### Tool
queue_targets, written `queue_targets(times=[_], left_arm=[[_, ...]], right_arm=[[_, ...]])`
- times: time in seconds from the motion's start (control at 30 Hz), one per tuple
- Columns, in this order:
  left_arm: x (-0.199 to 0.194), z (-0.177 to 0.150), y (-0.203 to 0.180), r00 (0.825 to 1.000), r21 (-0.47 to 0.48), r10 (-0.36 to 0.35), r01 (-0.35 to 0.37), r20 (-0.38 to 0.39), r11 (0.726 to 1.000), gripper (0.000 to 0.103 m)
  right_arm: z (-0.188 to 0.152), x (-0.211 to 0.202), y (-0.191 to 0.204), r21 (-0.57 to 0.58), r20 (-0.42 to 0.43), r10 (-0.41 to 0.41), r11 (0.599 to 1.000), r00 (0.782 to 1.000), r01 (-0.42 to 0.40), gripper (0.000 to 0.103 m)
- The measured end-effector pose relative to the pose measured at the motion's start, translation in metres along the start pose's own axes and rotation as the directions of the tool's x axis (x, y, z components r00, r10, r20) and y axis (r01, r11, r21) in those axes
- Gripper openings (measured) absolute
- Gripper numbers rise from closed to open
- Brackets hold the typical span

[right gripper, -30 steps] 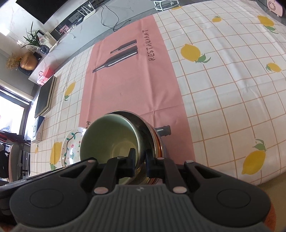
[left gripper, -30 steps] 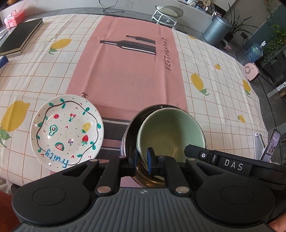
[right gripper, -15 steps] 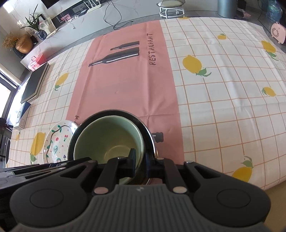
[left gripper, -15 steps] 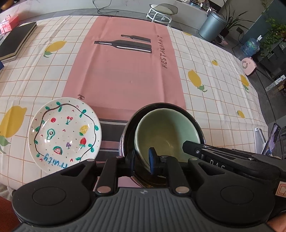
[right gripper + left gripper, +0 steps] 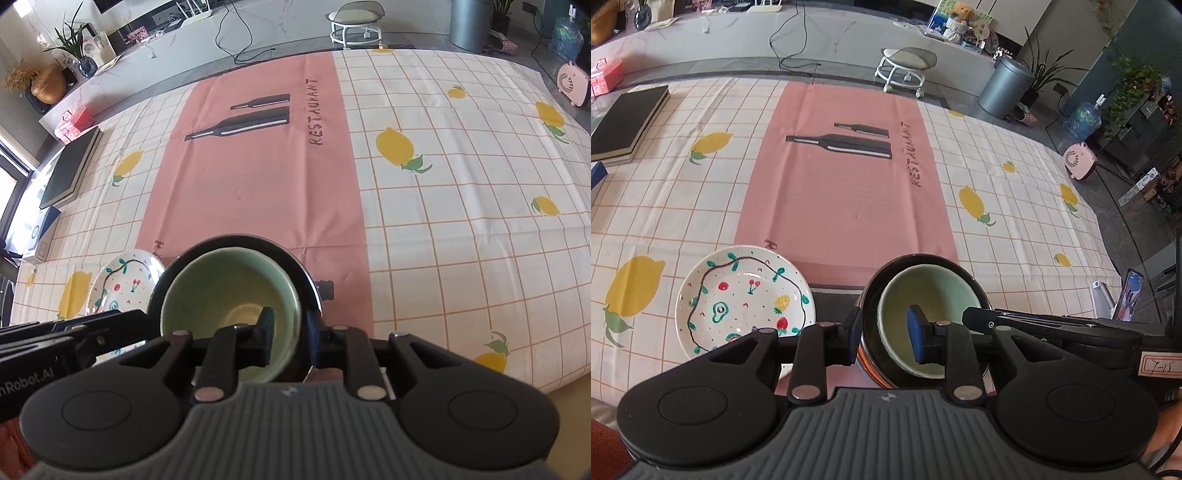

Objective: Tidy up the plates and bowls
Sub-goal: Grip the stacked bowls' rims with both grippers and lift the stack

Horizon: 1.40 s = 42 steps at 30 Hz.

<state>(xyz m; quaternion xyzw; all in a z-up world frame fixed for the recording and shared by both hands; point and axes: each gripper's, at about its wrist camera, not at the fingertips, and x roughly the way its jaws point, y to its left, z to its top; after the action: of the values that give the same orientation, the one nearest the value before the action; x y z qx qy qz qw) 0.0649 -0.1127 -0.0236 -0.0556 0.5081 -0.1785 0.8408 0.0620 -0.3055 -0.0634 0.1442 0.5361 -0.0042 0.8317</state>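
Green bowl (image 5: pixel 925 295) sits nested inside the dark bowl (image 5: pixel 875 295), near edge of the pink runner (image 5: pixel 842 192). L gripper (image 5: pixel 886 334) jaws just been opening, now apart, straddling both rims at the nested bowls' left side, pads off. R gripper (image 5: pixel 290 339) jaws likewise just been opening, apart, green bowl's wall between, not pressed. Fruit plate (image 5: pixel 744 299) just left of the bowls, flat on the cloth.
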Motion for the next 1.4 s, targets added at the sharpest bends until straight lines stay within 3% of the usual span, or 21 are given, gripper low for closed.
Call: queue_targets(times=[0.07, 0.23, 0.3, 0.37, 0.4, 0.5, 0.73, 0.97, 1.17, 1.3, 1.4], left_arm=[[-0.008, -0.001, -0.001, 0.999, 0.021, -0.003, 0.002, 0.034, 1.000, 0.039], [-0.022, -0.006, 0.001, 0.995, 0.050, -0.011, 0.006, 0.097, 0.999, 0.067], [-0.022, -0.009, 0.006, 0.995, 0.026, -0.026, 0.024, 0.098, 0.999, 0.075], [-0.018, -0.012, 0.014, 0.995, -0.034, -0.039, 0.042, 0.092, 0.999, 0.076], [-0.015, -0.014, 0.020, 0.995, -0.077, -0.048, 0.055, 0.092, 0.995, 0.077], [-0.003, -0.022, 0.033, 0.994, -0.168, -0.074, 0.087, 0.082, 0.982, 0.077], [0.021, -0.034, 0.051, 0.996, -0.284, -0.046, 0.068, 0.083, 0.956, 0.077], [0.037, -0.034, 0.052, 0.991, -0.308, -0.078, 0.107, 0.105, 0.945, 0.079], [0.059, -0.033, 0.050, 0.992, -0.294, -0.110, 0.124, 0.064, 0.948, 0.079], [0.072, -0.035, 0.050, 0.986, -0.311, -0.164, 0.164, 0.026, 0.936, 0.078], [0.080, -0.037, 0.051, 0.985, -0.333, -0.174, 0.164, 0.000, 0.928, 0.074]], right_arm=[[-0.001, -0.011, 0.002, -0.004, 0.022, 0.015, 1.000, 1.000, -0.015, 0.031], [-0.005, -0.031, -0.004, 0.023, 0.066, 0.028, 0.999, 0.997, -0.030, 0.049], [-0.008, -0.035, -0.011, 0.060, 0.070, 0.044, 0.997, 0.997, -0.048, 0.062], [-0.011, -0.035, -0.020, 0.106, 0.069, 0.068, 0.991, 0.995, -0.075, 0.074], [-0.014, -0.033, -0.026, 0.138, 0.072, 0.080, 0.986, 0.994, -0.089, 0.075], [-0.023, -0.022, -0.043, 0.243, 0.078, 0.113, 0.961, 0.991, -0.128, 0.075], [-0.046, 0.014, -0.061, 0.409, 0.079, 0.182, 0.891, 0.980, -0.198, 0.075], [-0.043, 0.035, -0.061, 0.422, 0.083, 0.195, 0.881, 0.977, -0.212, 0.076], [-0.041, 0.056, -0.072, 0.462, 0.058, 0.250, 0.852, 0.967, -0.248, 0.073], [-0.043, 0.066, -0.080, 0.502, 0.053, 0.304, 0.816, 0.951, -0.289, 0.069], [-0.044, 0.068, -0.080, 0.493, 0.056, 0.323, 0.814, 0.945, -0.307, 0.067]])
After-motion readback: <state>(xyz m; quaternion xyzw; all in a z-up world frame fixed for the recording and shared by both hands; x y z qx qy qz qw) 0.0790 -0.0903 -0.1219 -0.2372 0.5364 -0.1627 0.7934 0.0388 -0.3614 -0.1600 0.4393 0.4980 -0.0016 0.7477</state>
